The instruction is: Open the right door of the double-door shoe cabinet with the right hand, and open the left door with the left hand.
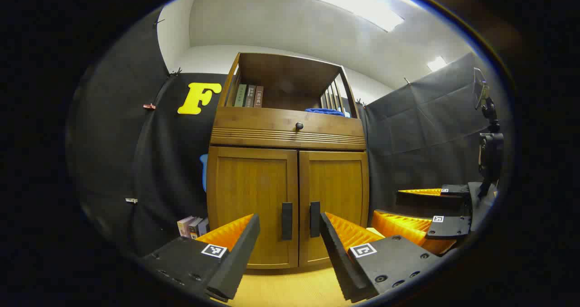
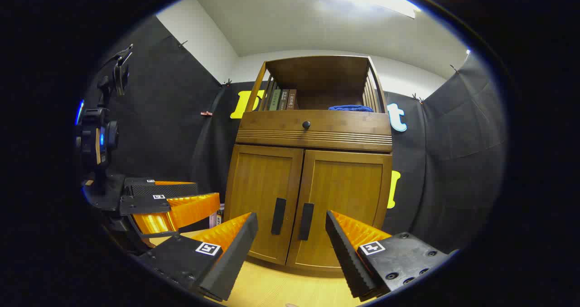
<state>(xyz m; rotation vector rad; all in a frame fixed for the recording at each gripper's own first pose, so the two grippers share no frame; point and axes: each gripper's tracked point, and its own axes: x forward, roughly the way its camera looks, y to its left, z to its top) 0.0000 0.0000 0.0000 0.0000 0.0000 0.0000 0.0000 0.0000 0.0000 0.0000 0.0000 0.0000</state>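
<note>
Shoe cabinet [image 1: 288,162] stands on the pale floor [image 1: 290,289] against the black cloth wall, straight ahead of both grippers. Open shelf on top, a drawer with a round knob [image 1: 299,126] below it, then the two doors. Left door [image 1: 253,203] and right door [image 1: 334,198] both closed, flush with the frame. Dark vertical handles sit side by side at the centre seam: left handle [image 1: 287,220], right handle [image 1: 315,218]. Left gripper [image 1: 290,243] hangs in front of the doors, fingers spread wide, holding nothing, well apart from the handles. Right gripper [image 2: 292,246] likewise spread and empty, short of the cabinet. Books [image 1: 249,95] upright on the shelf, blue cloth [image 1: 325,112] beside them.
</note>
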